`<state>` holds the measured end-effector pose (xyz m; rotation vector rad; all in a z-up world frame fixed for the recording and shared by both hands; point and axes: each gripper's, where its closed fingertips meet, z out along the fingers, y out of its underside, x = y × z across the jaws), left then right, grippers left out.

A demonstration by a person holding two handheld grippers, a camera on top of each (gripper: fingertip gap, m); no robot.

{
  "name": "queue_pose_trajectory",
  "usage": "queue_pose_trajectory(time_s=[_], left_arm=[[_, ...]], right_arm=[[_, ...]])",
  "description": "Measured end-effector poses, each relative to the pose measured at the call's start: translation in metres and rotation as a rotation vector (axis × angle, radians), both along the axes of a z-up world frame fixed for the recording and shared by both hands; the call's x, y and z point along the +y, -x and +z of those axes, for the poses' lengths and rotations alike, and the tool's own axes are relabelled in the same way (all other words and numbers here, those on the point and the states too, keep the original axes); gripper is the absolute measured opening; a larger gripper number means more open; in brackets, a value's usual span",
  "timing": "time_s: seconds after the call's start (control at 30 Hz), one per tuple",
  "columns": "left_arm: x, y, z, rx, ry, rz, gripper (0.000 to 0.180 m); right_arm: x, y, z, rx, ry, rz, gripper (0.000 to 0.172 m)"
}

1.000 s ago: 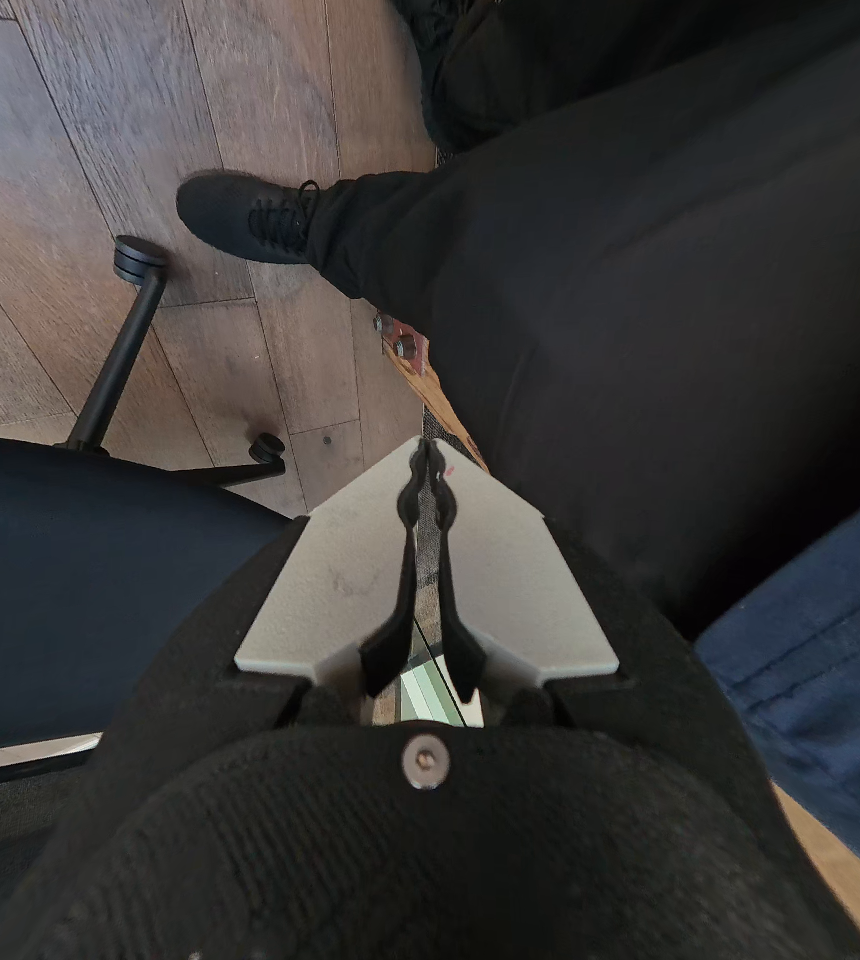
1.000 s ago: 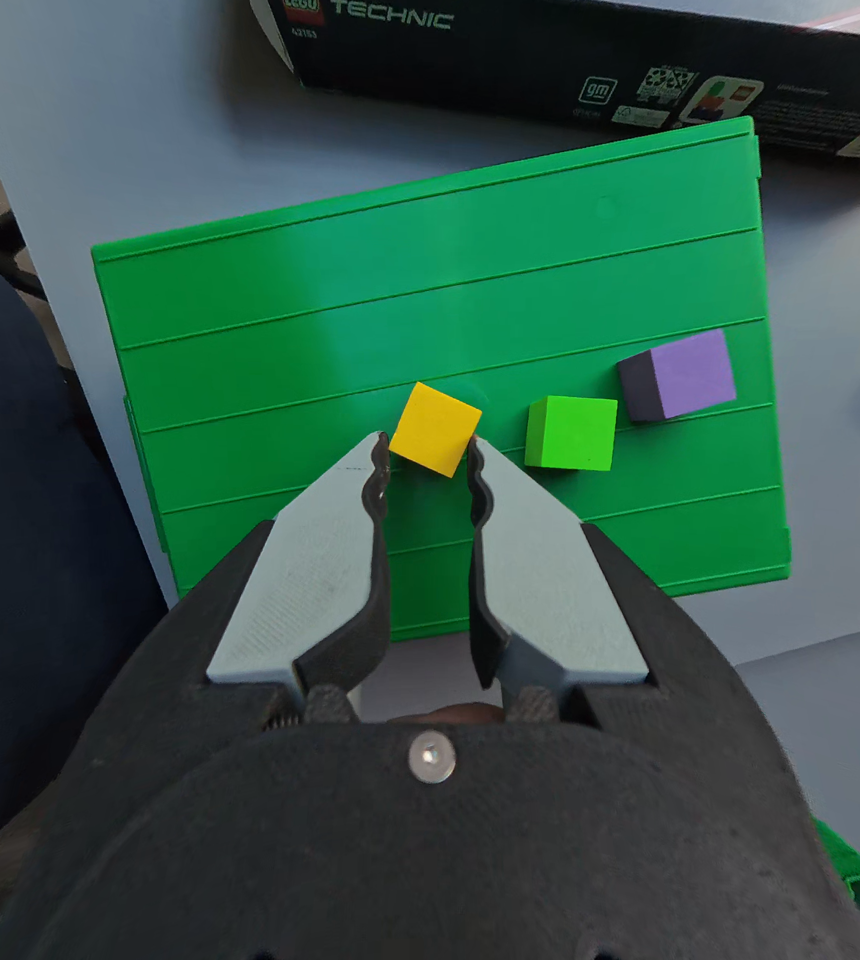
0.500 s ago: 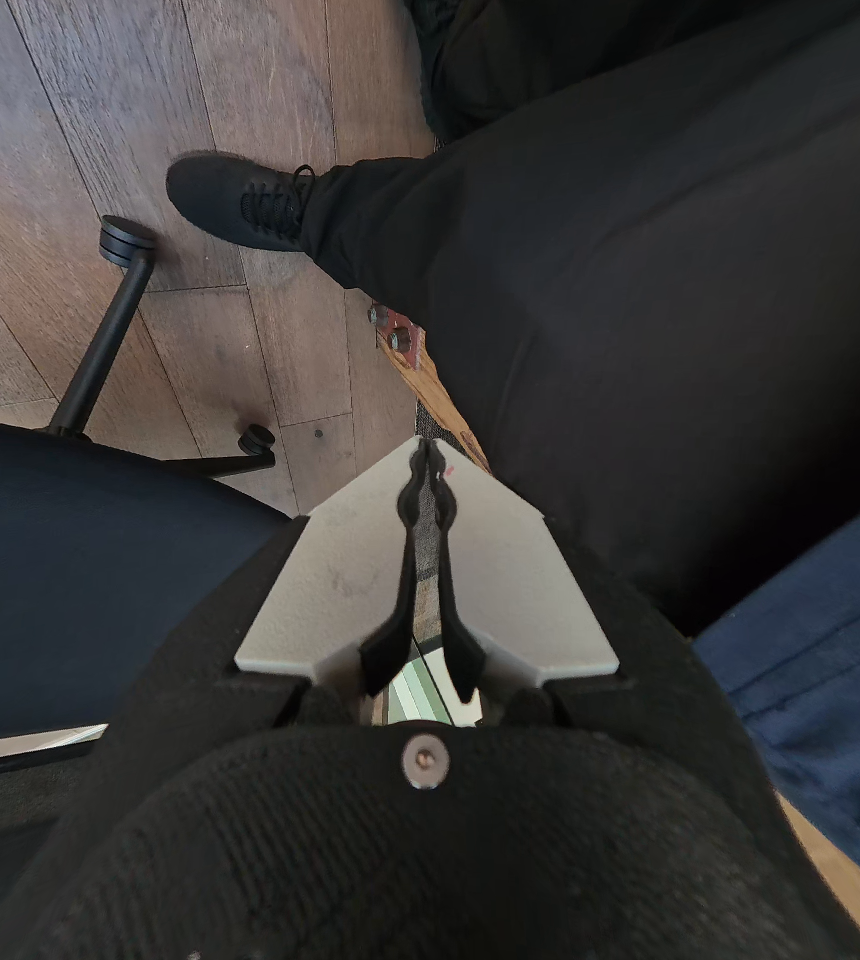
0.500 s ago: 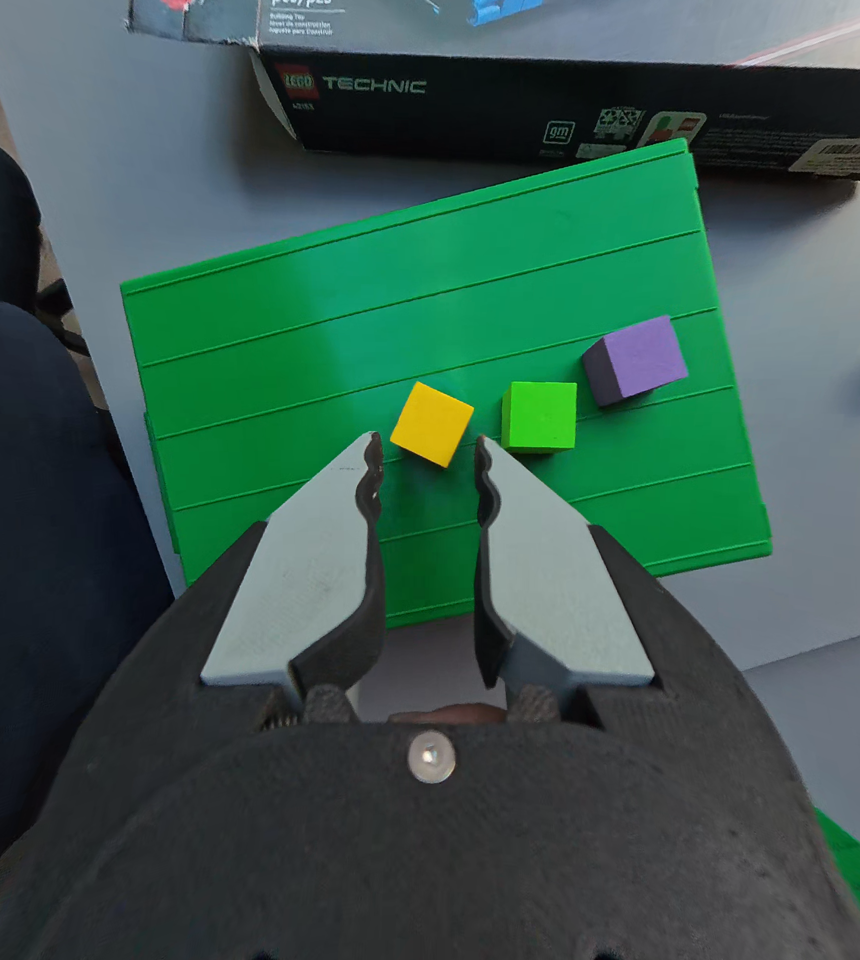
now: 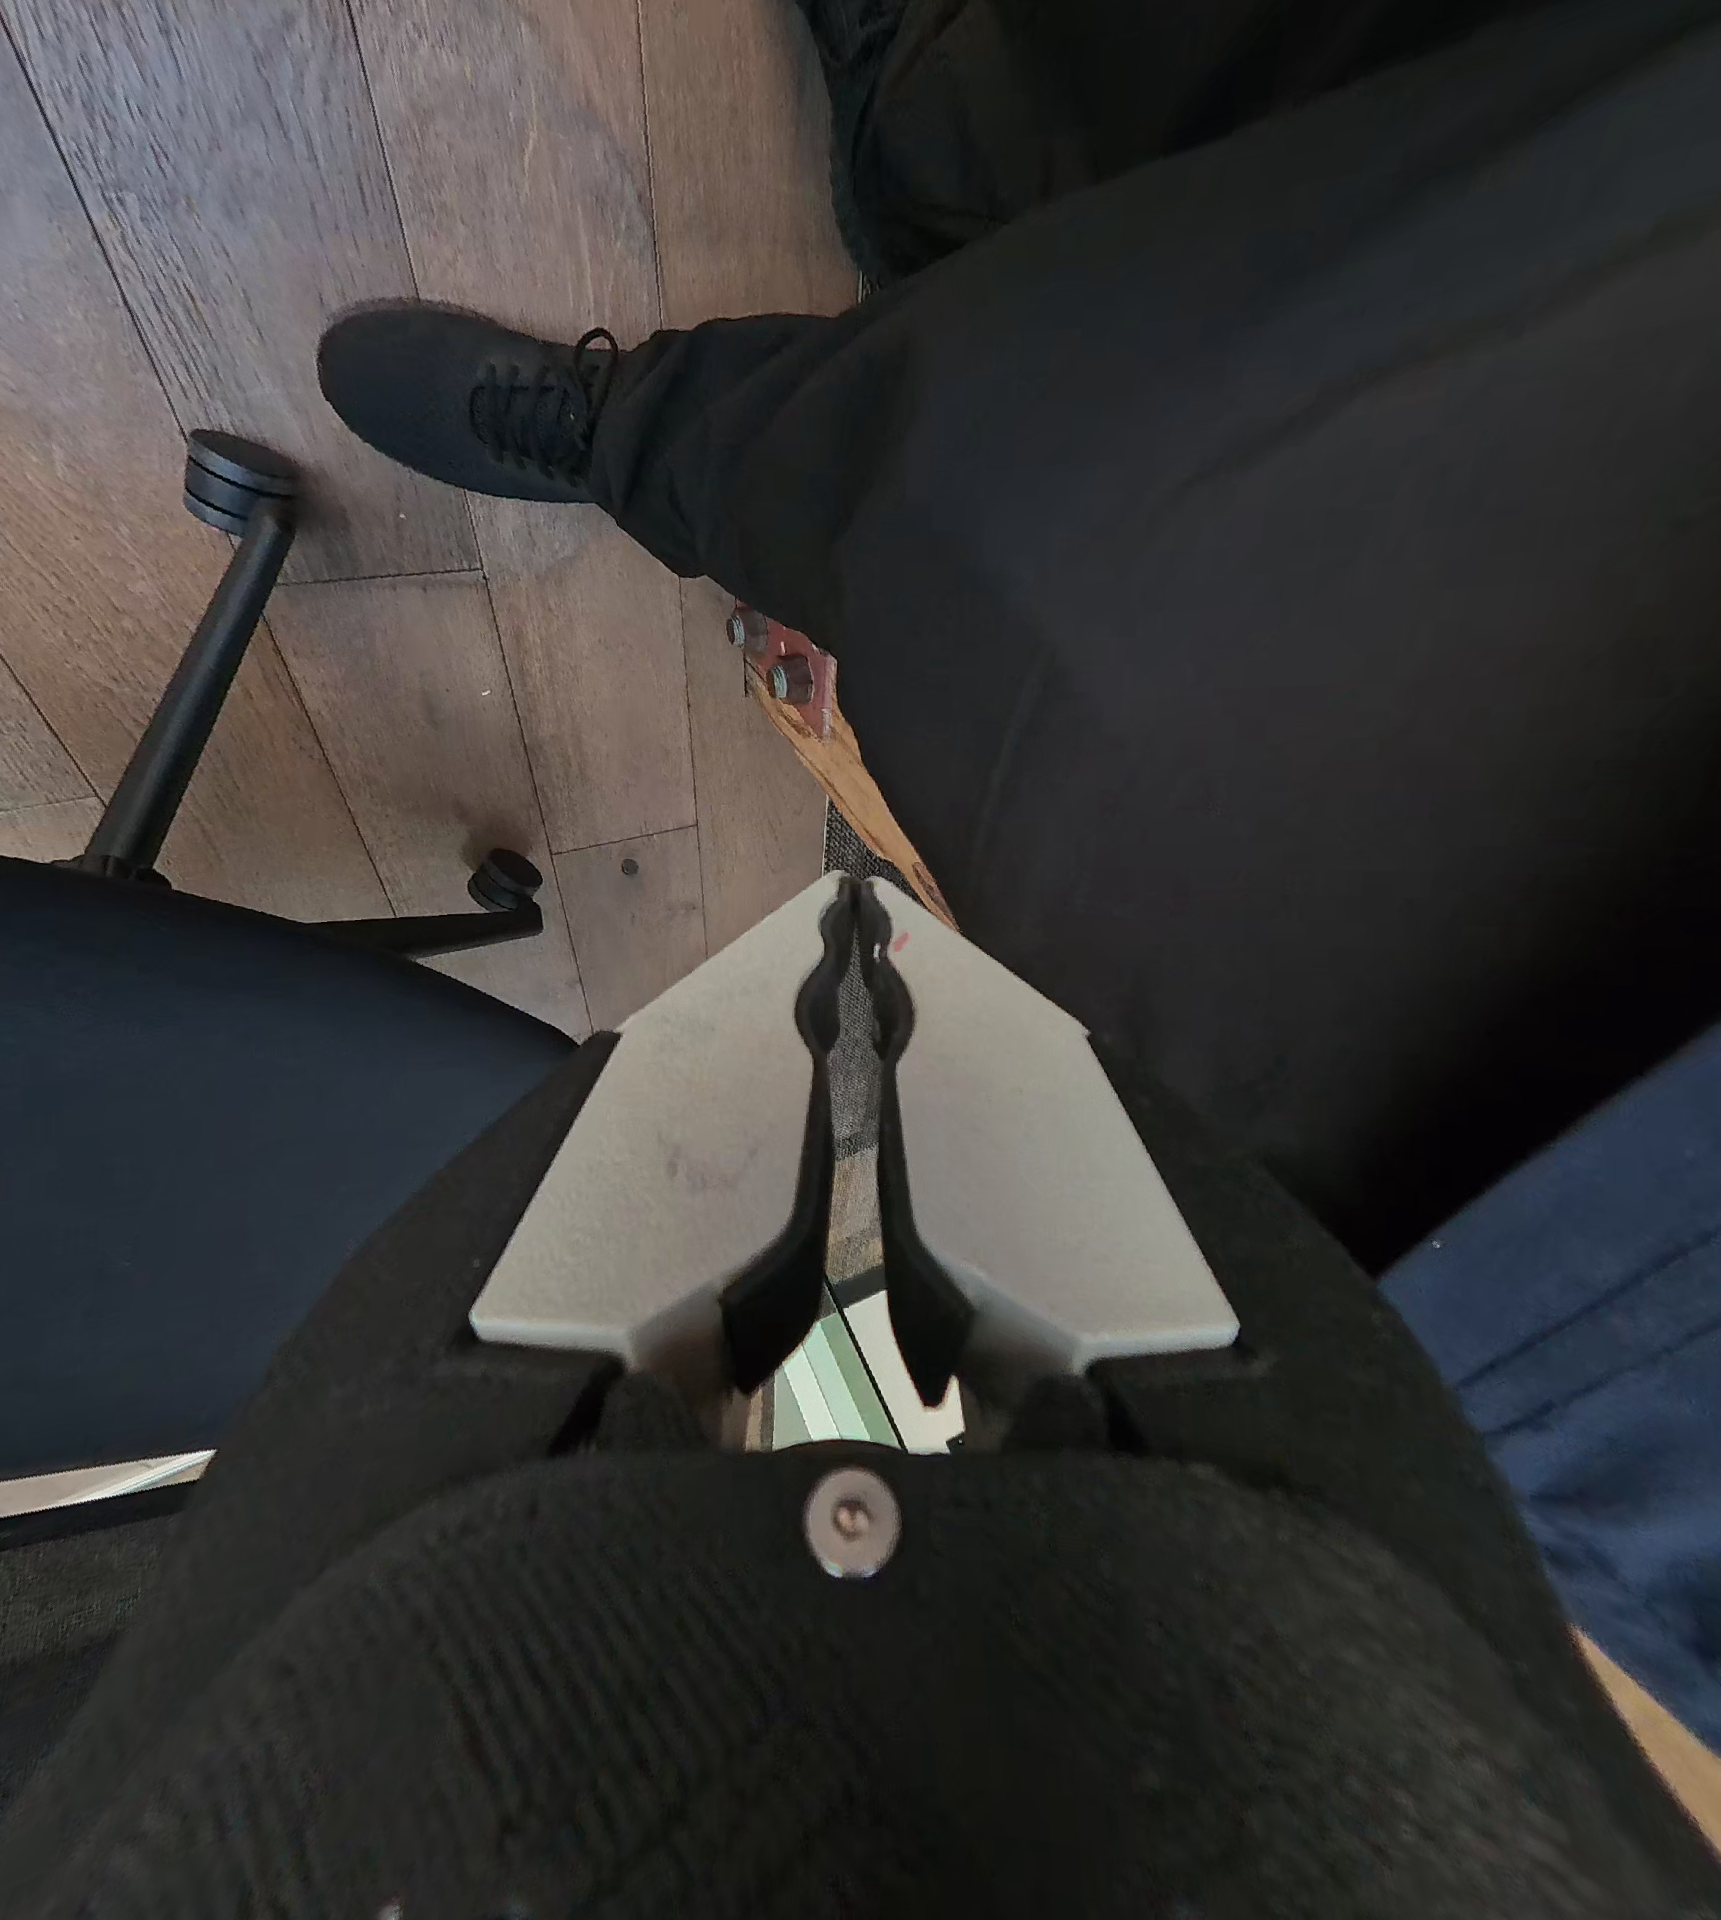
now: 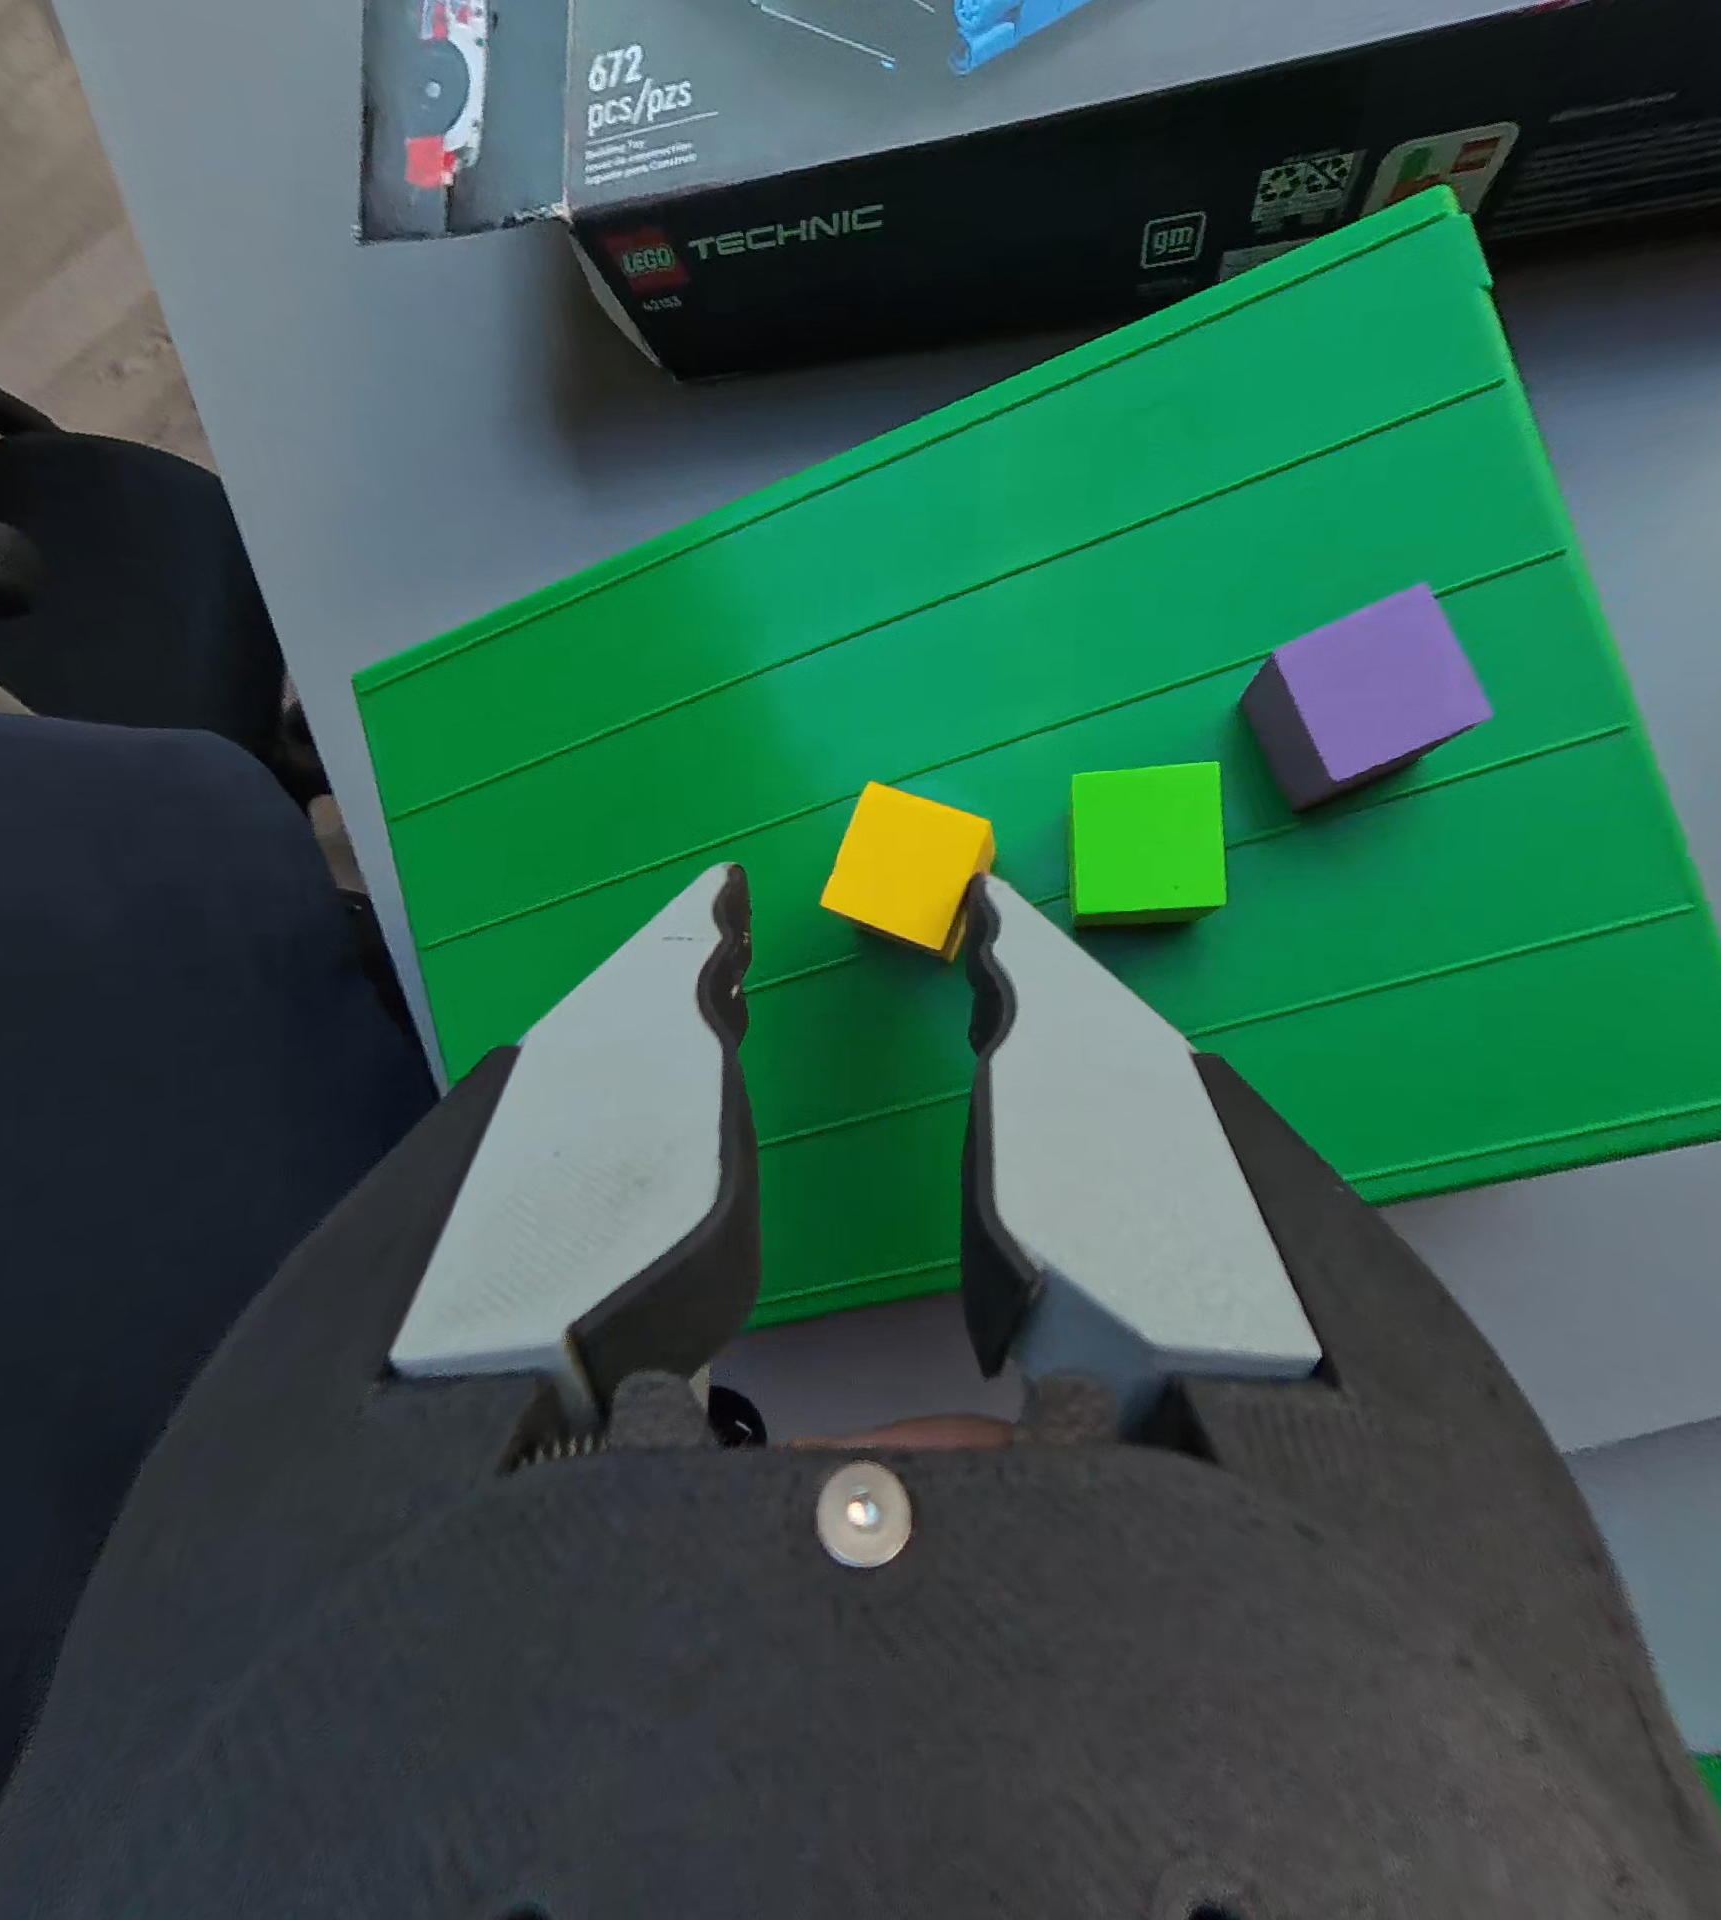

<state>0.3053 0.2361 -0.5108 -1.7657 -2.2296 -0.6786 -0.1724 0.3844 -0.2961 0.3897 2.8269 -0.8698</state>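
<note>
Right tongs (image 6: 856, 904) apart over green lid (image 6: 627, 748), right tip (image 6: 981, 914) against yellow cube (image 6: 906, 864), left tip clear. Risk: a nudge skidding the cube toward green cube (image 6: 1147, 842) (purple block (image 6: 1365, 694) beyond). Matte, square-edged, on grey worktop (image 6: 336, 436). Left tongs (image 5: 854, 894) together, empty, off toward the floor (image 5: 212, 208).

Left gripper (image 5: 858, 891) is pointing down at the wooden floor (image 5: 212, 208), fingers (image 5: 814, 997) pinched together at the tips with nothing in them. There's a leg in black trousers (image 5: 1251, 520) with a black shoe (image 5: 461, 400) just past it on the right. A black chair base (image 5: 201, 665) with castors sits off to the left.
</note>
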Motion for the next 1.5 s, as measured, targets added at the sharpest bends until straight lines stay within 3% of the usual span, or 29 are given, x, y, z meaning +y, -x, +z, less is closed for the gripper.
queue_pose_trajectory(time_s=[0.1,0.43,0.57,0.7,0.9,1.13,1.3,1.5], left_arm=[[0.001,-0.002,0.000,-0.006,-0.001,-0.005,0.000],[0.001,-0.004,0.000,-0.005,-0.001,0.002,0.000],[0.003,-0.006,-0.001,-0.007,-0.002,0.005,0.000],[0.004,-0.008,-0.001,-0.009,-0.003,0.009,0.000],[0.006,-0.010,0.000,-0.006,-0.002,0.021,0.000],[0.010,-0.018,0.000,-0.028,-0.008,0.011,0.000],[0.008,-0.012,0.002,-0.016,-0.001,0.007,0.000],[0.006,-0.007,0.003,-0.005,0.003,0.012,0.000]], right_arm=[[-0.003,0.003,0.000,0.078,-0.032,0.042,0.024],[-0.003,-0.002,-0.002,0.255,-0.112,0.331,0.025],[-0.002,-0.001,-0.002,0.250,-0.120,0.382,0.025],[0.002,0.003,-0.008,0.195,-0.118,0.366,0.036],[0.002,0.015,0.019,0.182,0.024,0.264,0.038],[0.012,0.042,-0.008,0.180,-0.087,0.087,0.040],[0.007,0.046,-0.013,0.220,-0.085,0.055,0.025],[-0.001,0.033,0.025,0.172,0.026,0.084,0.024]])
